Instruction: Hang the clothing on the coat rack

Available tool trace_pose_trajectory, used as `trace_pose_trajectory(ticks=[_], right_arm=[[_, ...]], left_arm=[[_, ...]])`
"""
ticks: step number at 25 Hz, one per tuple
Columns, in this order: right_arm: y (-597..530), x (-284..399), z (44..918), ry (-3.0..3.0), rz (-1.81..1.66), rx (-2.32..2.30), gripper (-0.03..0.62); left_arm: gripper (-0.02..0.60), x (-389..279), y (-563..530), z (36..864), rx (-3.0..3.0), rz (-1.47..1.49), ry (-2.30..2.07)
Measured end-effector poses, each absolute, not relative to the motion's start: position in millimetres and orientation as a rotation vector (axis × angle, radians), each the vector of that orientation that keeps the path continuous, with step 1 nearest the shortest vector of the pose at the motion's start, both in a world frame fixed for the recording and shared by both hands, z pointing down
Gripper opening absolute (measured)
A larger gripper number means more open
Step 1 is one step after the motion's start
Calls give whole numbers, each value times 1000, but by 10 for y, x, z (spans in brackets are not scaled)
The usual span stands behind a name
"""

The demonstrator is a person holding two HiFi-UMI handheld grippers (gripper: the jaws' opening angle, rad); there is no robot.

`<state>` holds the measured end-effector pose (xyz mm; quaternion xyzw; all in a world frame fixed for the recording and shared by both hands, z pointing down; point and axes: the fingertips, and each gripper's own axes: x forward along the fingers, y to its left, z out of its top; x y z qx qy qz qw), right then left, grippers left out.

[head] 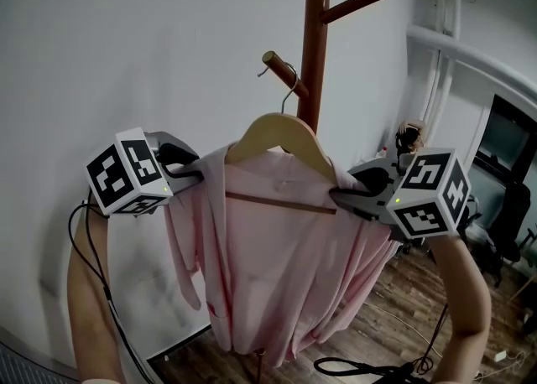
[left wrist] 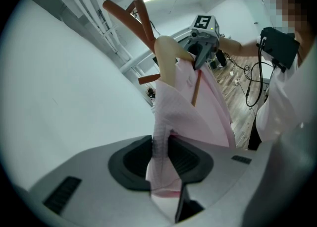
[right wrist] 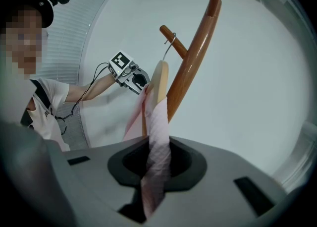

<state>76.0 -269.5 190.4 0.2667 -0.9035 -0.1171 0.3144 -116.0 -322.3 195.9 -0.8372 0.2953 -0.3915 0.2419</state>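
- Two narrow grips: left gripper (left wrist: pixel 161 157) with jaws pinched onto a fold of the pink garment (head: pixel 277 273) at one shoulder, right gripper (right wrist: pixel 156 165) with jaws pinched onto a twisted fold at the other shoulder.
- Just beyond the jaws: wooden hanger (head: pixel 281 132) inside the garment, held up in the air right against the coat rack (head: pixel 316 38), with the hem well above the floor (head: pixel 394 290).
- Above that: wire hook (right wrist: pixel 171 42) seemingly curled over the lower peg (head: pixel 284 74); cannot tell whether it bears weight there.
- Likely risks: letting go before the hook seats, so hanger and garment drop; releasing one side first, so the hanger tips and cloth slides off the lower arm; tugging sideways and dragging the hook off the peg's tip.
- Orientation: hanger's long axis roughly level, running between the two grippers, hook upward; garment's long axis vertical, collar up, hem down.
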Motion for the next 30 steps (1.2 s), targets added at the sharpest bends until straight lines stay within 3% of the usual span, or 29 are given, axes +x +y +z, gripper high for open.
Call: trace_pose_trajectory(ticks=[30], right_arm=[[-2692, 754, 1933, -2367, -290, 705, 69]], left_arm=[[112, -1158, -3237, 1975, -2230, -1088, 807]])
